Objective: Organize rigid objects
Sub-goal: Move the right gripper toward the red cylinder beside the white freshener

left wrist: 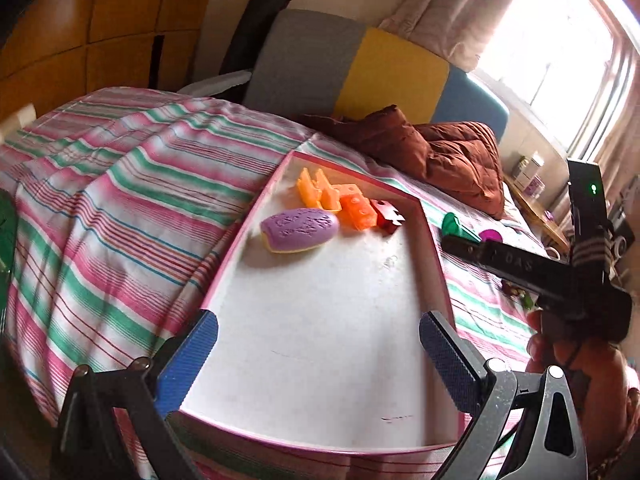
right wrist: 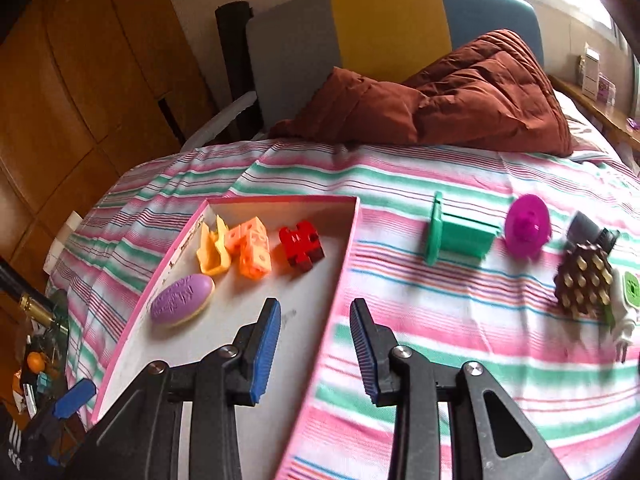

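Note:
A white tray with a pink rim (left wrist: 352, 181) (right wrist: 280, 199) lies on the striped bed. In its far corner sit a purple oval piece (left wrist: 300, 230) (right wrist: 182, 300), a yellow piece (left wrist: 316, 192) (right wrist: 214, 250), an orange block (left wrist: 358, 210) (right wrist: 250, 250) and a red block (left wrist: 386, 216) (right wrist: 301, 246). My left gripper (left wrist: 318, 320) stands wide open above the tray's near half, empty. My right gripper (right wrist: 316, 304) hovers over the tray's right wall, jaws a little apart, nothing between them. On the sheet to the right lie a green piece (right wrist: 456, 236), a magenta disc (right wrist: 526, 226) and a brown spiky piece (right wrist: 584, 284).
A dark grey object (right wrist: 592, 230) and a white-and-green item (right wrist: 626, 300) lie near the spiky piece. A brown quilt (right wrist: 460, 96) is bunched at the padded headboard (right wrist: 388, 24). Wooden cupboards (right wrist: 80, 80) stand to the left, a shelf (right wrist: 600, 108) far right.

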Demonstrator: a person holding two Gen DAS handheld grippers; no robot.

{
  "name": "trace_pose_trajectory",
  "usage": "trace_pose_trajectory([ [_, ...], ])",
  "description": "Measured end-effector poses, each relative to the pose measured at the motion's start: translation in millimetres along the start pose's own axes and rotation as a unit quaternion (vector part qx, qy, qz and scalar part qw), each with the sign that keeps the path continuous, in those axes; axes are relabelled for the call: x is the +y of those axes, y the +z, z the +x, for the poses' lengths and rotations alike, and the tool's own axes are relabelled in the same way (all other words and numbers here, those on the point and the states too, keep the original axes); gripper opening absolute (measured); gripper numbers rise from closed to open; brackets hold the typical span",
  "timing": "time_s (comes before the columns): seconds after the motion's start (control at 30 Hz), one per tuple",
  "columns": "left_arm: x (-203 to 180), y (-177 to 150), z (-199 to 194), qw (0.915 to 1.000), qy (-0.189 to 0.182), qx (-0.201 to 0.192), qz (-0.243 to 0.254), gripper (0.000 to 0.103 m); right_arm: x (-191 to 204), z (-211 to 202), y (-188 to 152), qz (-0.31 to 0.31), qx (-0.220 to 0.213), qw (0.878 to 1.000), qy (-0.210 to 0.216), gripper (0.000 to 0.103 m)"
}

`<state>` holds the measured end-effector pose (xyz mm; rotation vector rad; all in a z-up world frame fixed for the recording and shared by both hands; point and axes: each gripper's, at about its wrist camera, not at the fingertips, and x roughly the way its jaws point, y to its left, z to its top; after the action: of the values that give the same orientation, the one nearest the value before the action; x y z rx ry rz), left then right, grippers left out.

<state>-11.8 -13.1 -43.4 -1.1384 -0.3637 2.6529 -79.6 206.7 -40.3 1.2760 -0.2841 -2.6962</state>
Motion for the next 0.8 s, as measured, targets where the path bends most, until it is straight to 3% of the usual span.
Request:
trace_pose_trajectory([
  [0.4, -31, -10, -8, 0.9985, -0.032, -0.008, 0.043, 0.102, -55, -37, -44, 0.034, 0.006, 0.999, -0.036, 0.036],
  [0.8, -68, -27, -13, 0.9942, -0.055, 0.005, 0.092, 0.102, -133, -73, -93, 0.094, -0.001, 0.992, -0.089, 0.036],
])
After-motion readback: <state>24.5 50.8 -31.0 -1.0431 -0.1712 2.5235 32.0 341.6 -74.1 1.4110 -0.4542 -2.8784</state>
